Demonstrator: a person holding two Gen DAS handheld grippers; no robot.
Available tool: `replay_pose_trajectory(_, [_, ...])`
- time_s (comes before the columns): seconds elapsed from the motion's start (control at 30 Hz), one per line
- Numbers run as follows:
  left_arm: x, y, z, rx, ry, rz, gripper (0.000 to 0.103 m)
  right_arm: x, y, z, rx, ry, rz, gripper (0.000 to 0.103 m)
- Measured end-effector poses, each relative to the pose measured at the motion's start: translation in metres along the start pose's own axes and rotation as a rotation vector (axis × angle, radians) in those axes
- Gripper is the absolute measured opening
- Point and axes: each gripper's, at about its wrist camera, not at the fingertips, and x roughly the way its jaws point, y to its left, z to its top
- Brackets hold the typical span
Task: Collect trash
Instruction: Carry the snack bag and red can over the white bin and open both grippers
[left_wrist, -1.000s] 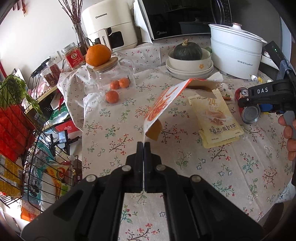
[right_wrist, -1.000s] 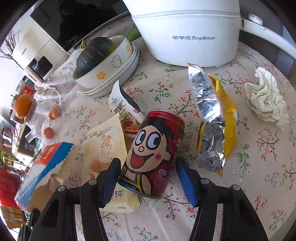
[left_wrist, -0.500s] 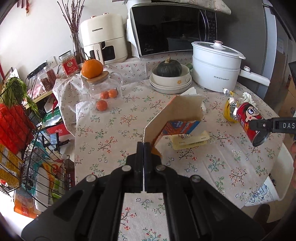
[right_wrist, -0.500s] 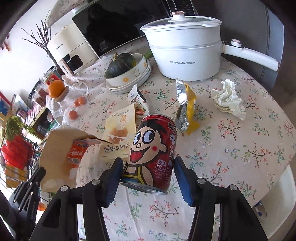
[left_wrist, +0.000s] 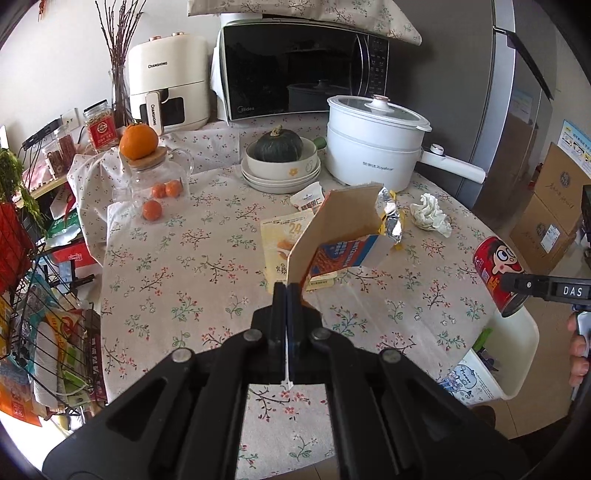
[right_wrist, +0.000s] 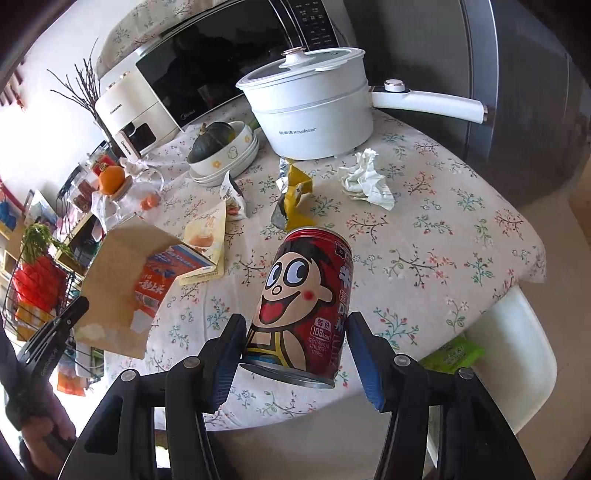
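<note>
Left wrist view: left gripper (left_wrist: 286, 295) pressed together on the edge of a torn cardboard box (left_wrist: 338, 227), box lifted clear above the table (left_wrist: 207, 266), open end away from the camera, blue-orange print on its outer face. Right wrist view: right gripper (right_wrist: 295, 354) pinching a red drink can (right_wrist: 303, 306) between blue pads (right_wrist: 364, 354), can tilted, cartoon face toward camera, held up off the table near its front edge. Landmark: white electric pot (right_wrist: 310, 118) at the back of the table. In front of the pot: crumpled tissue (right_wrist: 364, 179), and beside that a foil-lined yellow wrapper (right_wrist: 293, 195). Left of the wrapper: small white snack packet (right_wrist: 231, 194), then a flat pale-yellow pouch (right_wrist: 207, 236) lying on the cloth. Left of the pot: dark green pumpkin (right_wrist: 212, 136) in stacked bowls. White bin (left_wrist: 513, 354) on the floor below the table edge, under the held can in the left wrist view; green packet (right_wrist: 452, 354) inside it. All other trash resting on the table, untouched.
</note>
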Motion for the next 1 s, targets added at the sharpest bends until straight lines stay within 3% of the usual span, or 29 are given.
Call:
replay_pose_trajectory(0.4, [-0.011, -0.083, 0.001, 0.124, 0.009, -0.183, 0.001, -0.030, -0.062, -0.017, 0.045, -0.002, -0.090, 0.057])
replay_pose_trajectory(0.73, [-0.007, -0.168, -0.008, 0.218, 0.064, -0.345, 0.001, -0.057, -0.121, -0.034, 0.126, -0.007, -0.158, 0.057])
replay_pose_trajectory(1.0, [0.007, -0.228, -0.022, 0.285, 0.118, -0.403, 0.001, -0.074, -0.169, -0.051, 0.190, 0.003, -0.221, 0.058])
